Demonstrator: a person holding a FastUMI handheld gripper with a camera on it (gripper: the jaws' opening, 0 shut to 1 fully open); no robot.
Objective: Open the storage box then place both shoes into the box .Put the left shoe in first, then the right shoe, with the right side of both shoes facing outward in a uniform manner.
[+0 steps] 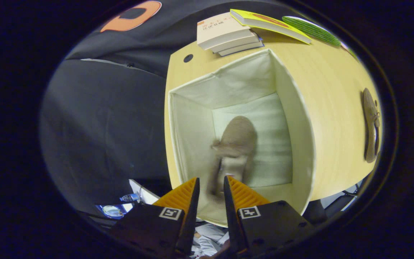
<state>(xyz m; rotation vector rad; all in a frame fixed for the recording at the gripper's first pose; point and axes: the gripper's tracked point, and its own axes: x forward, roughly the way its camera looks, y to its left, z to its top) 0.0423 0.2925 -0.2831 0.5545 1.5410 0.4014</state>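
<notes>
I look down into the open white fabric storage box [302,118] standing on the pale wooden table [336,90]. A tan shoe [237,140] hangs inside the box, toe pointing down toward the box floor and blurred. Its heel end sits between my fingertips. My gripper [211,187] is above the box's near rim, its fingers close together and pressing on the shoe's heel edge. The second tan shoe [370,126] lies on its side on the table, to the right of the box and apart from it.
A stack of books [226,34] lies on the table beyond the box, with a yellow book [268,23] and a green striped item [311,30] beside it. Dark cloth hangs left of the table. Clutter lies on the floor below my fingers.
</notes>
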